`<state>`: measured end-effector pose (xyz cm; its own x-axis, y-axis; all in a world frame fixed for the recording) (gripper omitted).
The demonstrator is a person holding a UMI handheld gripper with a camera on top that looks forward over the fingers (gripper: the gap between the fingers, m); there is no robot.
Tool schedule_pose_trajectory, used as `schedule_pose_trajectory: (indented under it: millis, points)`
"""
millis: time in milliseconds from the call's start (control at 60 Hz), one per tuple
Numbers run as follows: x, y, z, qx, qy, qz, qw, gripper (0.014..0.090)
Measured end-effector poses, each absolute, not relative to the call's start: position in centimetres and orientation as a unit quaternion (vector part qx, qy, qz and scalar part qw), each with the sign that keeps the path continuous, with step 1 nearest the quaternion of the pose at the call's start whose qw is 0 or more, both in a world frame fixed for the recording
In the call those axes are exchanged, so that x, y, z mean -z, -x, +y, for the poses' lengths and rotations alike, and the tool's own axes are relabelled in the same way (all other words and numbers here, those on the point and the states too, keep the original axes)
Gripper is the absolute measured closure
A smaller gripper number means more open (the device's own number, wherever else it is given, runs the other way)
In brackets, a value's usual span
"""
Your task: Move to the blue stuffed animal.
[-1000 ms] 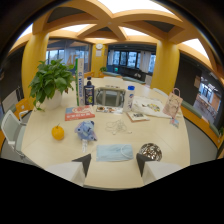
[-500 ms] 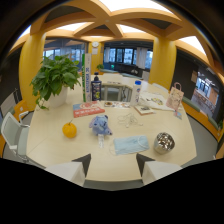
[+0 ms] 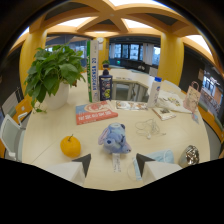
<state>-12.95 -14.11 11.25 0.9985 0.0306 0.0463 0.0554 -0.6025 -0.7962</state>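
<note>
The blue stuffed animal [image 3: 115, 139] lies on the cream round table [image 3: 45, 140], just ahead of my fingers and centred on the gap between them. My gripper [image 3: 113, 162] is open, its two dark fingertips [image 3: 84, 162] spread apart with nothing between them. A small tag of the toy reaches down toward the gap. The toy is apart from both fingers.
An orange [image 3: 70, 146] sits left of the toy. A red book [image 3: 96, 112], a potted plant [image 3: 54, 80], a tall green box [image 3: 92, 70] and a dark bottle [image 3: 105, 85] stand beyond. A white cable [image 3: 147, 128], a light blue cloth [image 3: 162, 157] and a shiny object [image 3: 190, 155] lie to the right.
The gripper has moved forward and to the left over the table. The blue toy has grown larger and now sits centred just ahead of the fingers. The fingers stay open.
</note>
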Motion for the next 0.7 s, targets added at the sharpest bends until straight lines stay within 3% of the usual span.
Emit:
schedule_pose_trajectory:
  millis: [300, 700]
  points:
    - [-6.9, 12.9, -8.6, 0.005, 0.912, -0.016, 0.41, 0.0188]
    - [-6.0, 12.5, -7.6, 0.005, 0.916, -0.015, 0.4, 0.0187]
